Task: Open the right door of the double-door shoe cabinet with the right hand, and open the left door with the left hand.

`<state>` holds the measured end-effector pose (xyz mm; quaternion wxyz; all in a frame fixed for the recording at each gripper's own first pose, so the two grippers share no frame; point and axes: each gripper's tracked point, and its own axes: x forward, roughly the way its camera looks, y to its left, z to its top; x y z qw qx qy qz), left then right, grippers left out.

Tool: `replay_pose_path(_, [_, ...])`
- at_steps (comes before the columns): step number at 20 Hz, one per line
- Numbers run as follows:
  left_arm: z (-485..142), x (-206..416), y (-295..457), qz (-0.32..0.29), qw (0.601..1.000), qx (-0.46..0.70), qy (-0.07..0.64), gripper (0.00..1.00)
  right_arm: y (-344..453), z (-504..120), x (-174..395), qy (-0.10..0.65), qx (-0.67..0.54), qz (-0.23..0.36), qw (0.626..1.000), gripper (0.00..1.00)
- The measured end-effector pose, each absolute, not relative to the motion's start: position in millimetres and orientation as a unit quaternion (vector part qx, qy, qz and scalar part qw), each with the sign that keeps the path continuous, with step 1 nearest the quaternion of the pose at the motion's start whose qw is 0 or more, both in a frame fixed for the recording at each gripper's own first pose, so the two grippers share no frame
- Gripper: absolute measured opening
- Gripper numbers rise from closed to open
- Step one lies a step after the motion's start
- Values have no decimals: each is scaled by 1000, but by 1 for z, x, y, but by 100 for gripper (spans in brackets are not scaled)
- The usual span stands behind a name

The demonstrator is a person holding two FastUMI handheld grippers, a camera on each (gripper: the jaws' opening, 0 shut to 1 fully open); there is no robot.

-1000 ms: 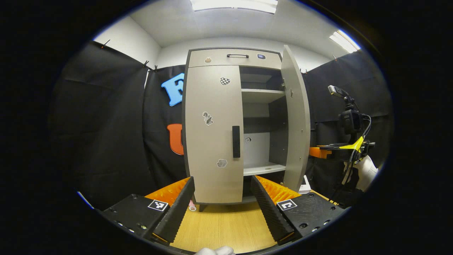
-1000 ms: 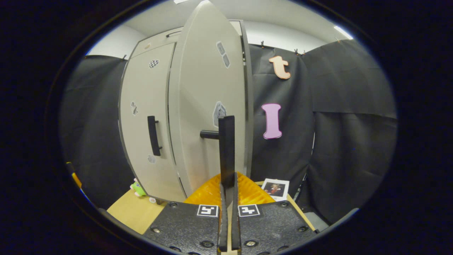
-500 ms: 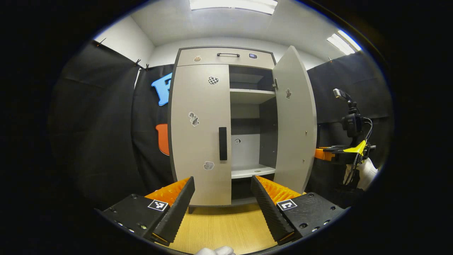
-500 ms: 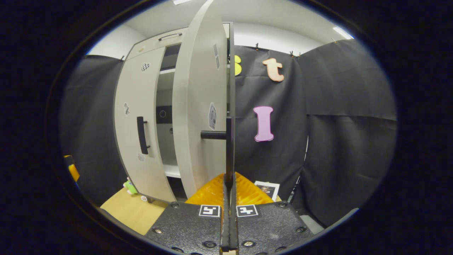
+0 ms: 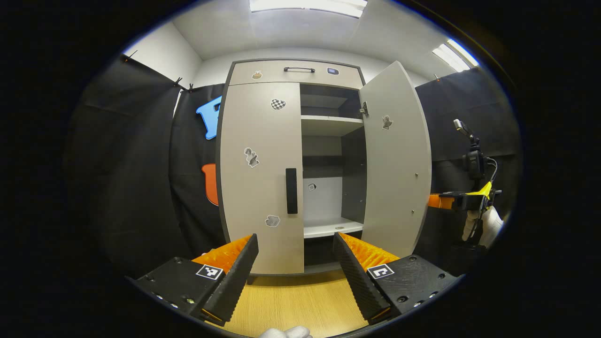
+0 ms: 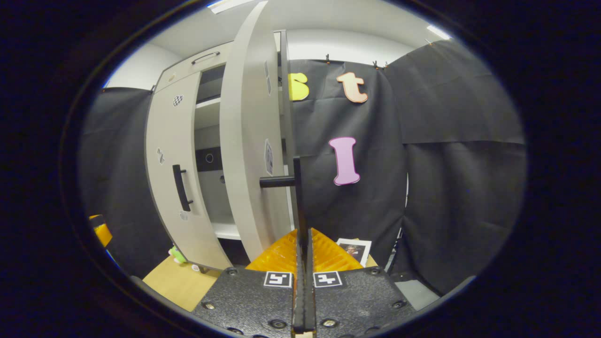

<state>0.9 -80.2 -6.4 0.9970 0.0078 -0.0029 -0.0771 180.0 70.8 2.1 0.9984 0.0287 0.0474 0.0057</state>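
In the left gripper view the grey shoe cabinet (image 5: 291,72) stands straight ahead on a wooden top. Its left door (image 5: 260,173) is closed, and the black handle (image 5: 291,191) sits at that door's inner edge. The right door (image 5: 396,159) is swung wide open, baring the shelves. My left gripper (image 5: 295,240) is open, low in front of the cabinet and touching nothing. In the right gripper view the right door (image 6: 244,155) is seen nearly edge-on. My right gripper (image 6: 303,233) is shut on the right door's handle (image 6: 296,188). The right gripper (image 5: 441,202) also shows past the open door.
Inside the cabinet are white shelves (image 5: 331,126), with a drawer above them. A photo card (image 6: 354,249) and a small green toy (image 6: 177,255) lie on the wooden top (image 5: 291,300). A camera on a stand (image 5: 474,159) and a gloved hand (image 5: 483,223) are at the right.
The right door has swung further open with my right gripper holding its handle. The left gripper stayed open and the left door stayed closed.
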Motion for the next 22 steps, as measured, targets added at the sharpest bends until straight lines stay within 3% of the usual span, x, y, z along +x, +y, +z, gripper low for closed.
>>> replay_pose_path(6, [-10, 3, -72, -71, 997, 7, 2, 95, 69, 2, 176, 51, 38, -8, 998, 2])
replay_pose_path(12, [-10, 2, -57, -59, 998, 6, -2, 96, 50, 16, 166, 27, -4, -49, 998, 17])
replay_pose_path(15, [-14, 3, -50, -54, 999, 10, 2, 95, 56, 27, 163, 3, -6, -50, 999, 61])
replay_pose_path(17, [-13, 3, -47, -50, 999, 13, 1, 96, 61, 26, 162, -2, -1, -50, 999, 80])
replay_pose_path(19, [-12, 4, -47, -49, 999, 11, -1, 95, 73, 23, 156, 1, 3, -35, 999, 92])
replay_pose_path(22, [-18, 6, -43, -46, 999, 5, 3, 95, 89, 13, 146, 4, -11, -17, 1000, 96])
